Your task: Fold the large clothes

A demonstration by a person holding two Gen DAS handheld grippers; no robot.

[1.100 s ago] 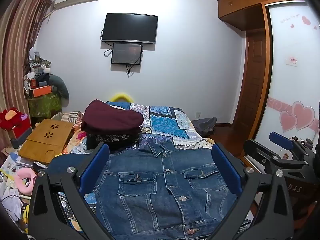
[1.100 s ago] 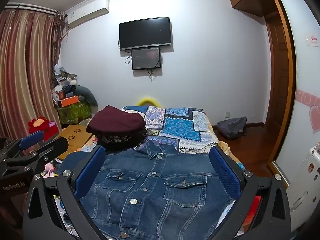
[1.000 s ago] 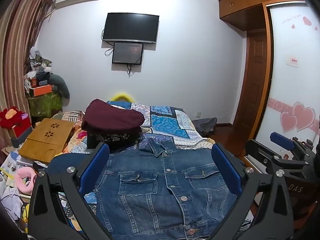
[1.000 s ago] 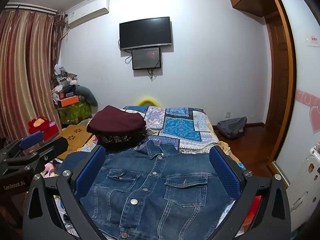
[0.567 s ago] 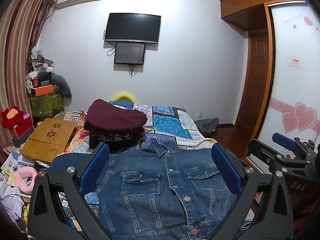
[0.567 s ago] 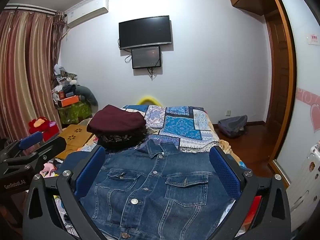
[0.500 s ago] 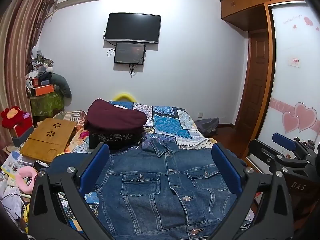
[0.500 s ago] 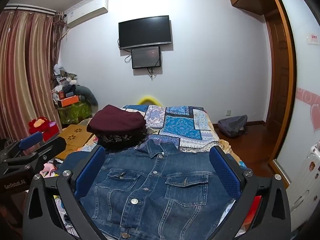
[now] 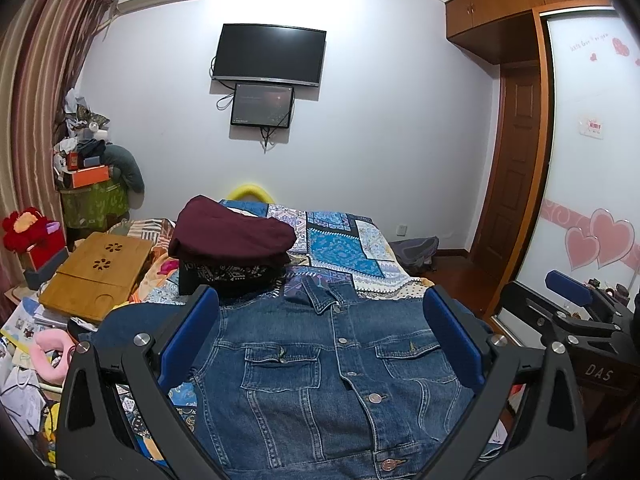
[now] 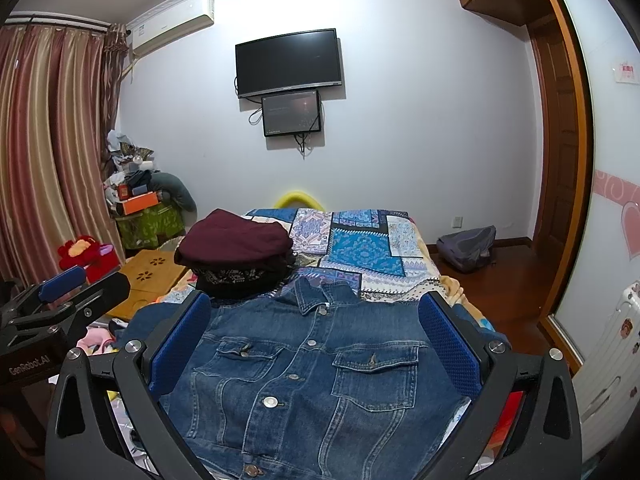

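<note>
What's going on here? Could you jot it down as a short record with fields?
Place: bedroom, bed with patchwork quilt
Garment: denim jacket lying flat, front up, buttoned, collar toward the wall
Left tool: open, above the jacket, holding nothing
Right tool: open, above the jacket, holding nothing
Behind jacket: maroon garment on a dark patterned pile
Beside bed: wooden lap tray
Folding: not yet begun

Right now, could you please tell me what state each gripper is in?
Left gripper: open, holding nothing, above the denim jacket.
Right gripper: open, holding nothing.
</note>
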